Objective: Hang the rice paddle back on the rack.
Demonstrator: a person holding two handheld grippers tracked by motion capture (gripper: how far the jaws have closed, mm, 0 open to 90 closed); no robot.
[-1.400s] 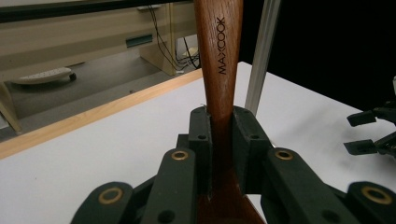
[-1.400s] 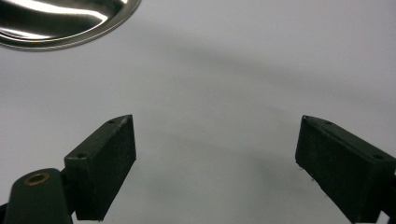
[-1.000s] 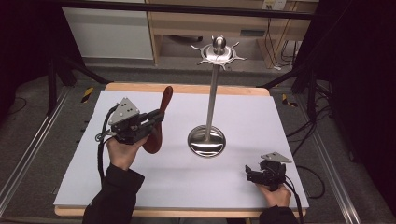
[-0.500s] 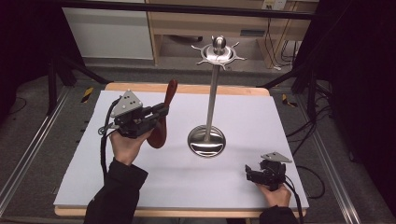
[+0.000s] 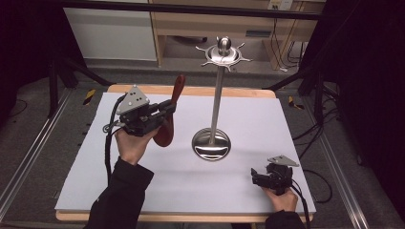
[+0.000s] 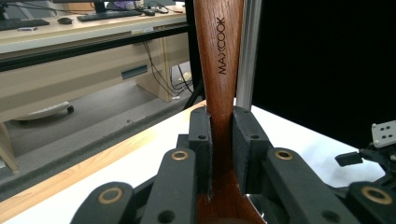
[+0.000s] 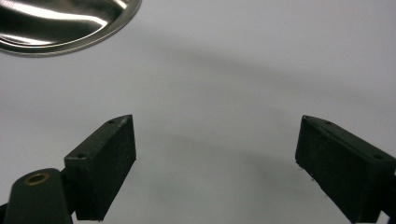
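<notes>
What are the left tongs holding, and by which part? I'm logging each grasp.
The left tongs are shut on a wooden spoon, gripping its handle just above the bowl; the right tongs hold nothing.

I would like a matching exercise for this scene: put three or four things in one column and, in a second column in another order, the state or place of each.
Things:
1. wooden spoon
2. left gripper
3. right gripper
4. steel stand

States or places:
A. open, with nothing between its jaws
B. upright in the middle of the white table top
C. shut on a wooden handle
D. held up, clear of the table

Pairs: 1-D, 2-C, 3-A, 4-B
</notes>
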